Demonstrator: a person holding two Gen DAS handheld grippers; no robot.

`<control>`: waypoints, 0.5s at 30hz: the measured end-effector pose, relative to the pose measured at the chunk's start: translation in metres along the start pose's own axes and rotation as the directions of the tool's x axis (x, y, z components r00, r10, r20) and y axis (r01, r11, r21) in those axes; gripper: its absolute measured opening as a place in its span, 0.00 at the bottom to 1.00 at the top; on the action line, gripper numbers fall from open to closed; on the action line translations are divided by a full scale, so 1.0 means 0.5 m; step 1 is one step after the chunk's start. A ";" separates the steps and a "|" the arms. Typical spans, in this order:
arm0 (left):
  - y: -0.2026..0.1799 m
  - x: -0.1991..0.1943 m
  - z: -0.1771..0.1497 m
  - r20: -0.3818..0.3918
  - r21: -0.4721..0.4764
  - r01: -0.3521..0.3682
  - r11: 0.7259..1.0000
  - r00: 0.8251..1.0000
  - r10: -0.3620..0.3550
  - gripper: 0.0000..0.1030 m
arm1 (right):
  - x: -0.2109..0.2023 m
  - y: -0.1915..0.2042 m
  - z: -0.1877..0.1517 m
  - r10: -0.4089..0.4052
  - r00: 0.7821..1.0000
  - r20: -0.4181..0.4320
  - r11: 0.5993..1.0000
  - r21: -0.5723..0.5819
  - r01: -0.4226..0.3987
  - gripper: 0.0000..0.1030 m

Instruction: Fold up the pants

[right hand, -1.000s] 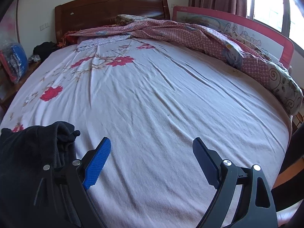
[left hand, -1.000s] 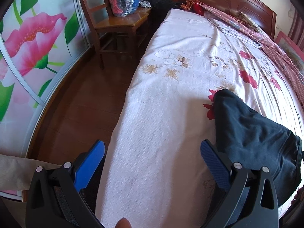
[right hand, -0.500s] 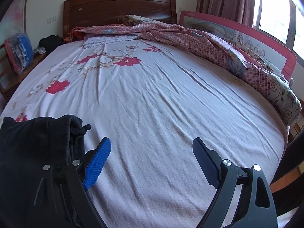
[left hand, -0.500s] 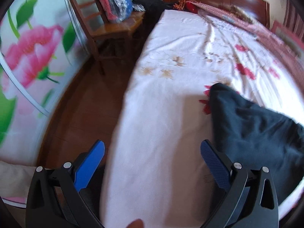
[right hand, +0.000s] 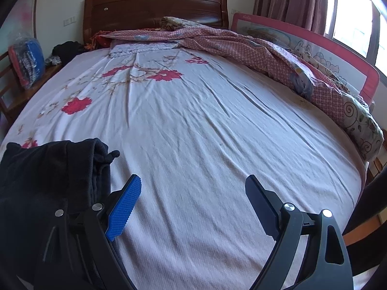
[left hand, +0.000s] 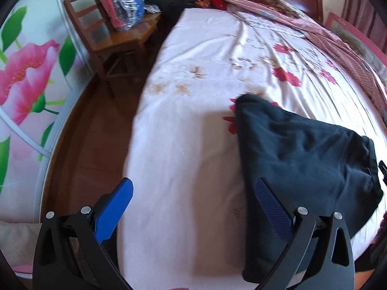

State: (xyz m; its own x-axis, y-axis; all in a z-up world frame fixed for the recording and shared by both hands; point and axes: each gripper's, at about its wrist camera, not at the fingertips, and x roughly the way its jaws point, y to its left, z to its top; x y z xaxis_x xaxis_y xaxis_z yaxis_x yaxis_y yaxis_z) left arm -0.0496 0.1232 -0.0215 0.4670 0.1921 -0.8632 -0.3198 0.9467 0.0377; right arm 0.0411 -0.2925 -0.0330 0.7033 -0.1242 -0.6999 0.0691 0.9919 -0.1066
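The left hand-held gripper (left hand: 193, 203) hangs over the near edge of the bed (left hand: 183, 145), its blue pads spread wide with nothing between them; only bare sheet shows in the gap. The dark pants (left hand: 302, 159) lie bunched in a folded heap on the sheet at about three o'clock from it, the right pad standing in front of their near edge; whether it touches them cannot be told. The right hand-held gripper (right hand: 193, 203) is likewise wide open and empty above the sheet, with the pants (right hand: 43, 181) at its nine o'clock, just beside the left pad. A checked quilt (right hand: 254, 50) lies at one o'clock, and a wooden chair (left hand: 116, 41) stands at eleven o'clock in the left view.
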 end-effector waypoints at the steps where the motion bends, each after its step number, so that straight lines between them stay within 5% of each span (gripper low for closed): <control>1: -0.006 -0.005 -0.002 0.009 0.011 -0.003 1.000 1.000 0.003 0.98 | -0.002 0.000 0.000 0.003 1.000 0.000 1.000 -0.001 -0.003 0.85; 7: -0.035 -0.031 -0.003 0.044 0.066 -0.017 0.998 0.999 0.014 0.98 | -0.010 -0.006 -0.001 0.002 1.000 0.002 1.000 -0.001 -0.002 0.85; 15: -0.047 -0.019 -0.017 -0.011 0.051 0.012 0.999 1.000 -0.011 0.98 | -0.017 -0.003 -0.006 0.009 1.000 0.001 1.000 -0.022 -0.009 0.85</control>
State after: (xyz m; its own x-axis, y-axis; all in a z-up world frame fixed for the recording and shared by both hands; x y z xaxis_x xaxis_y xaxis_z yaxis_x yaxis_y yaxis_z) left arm -0.0537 0.0967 -0.0186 0.4616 0.1789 -0.8689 -0.2721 0.9608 0.0532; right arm 0.0329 -0.2928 -0.0288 0.7046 -0.1155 -0.7001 0.0476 0.9921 -0.1158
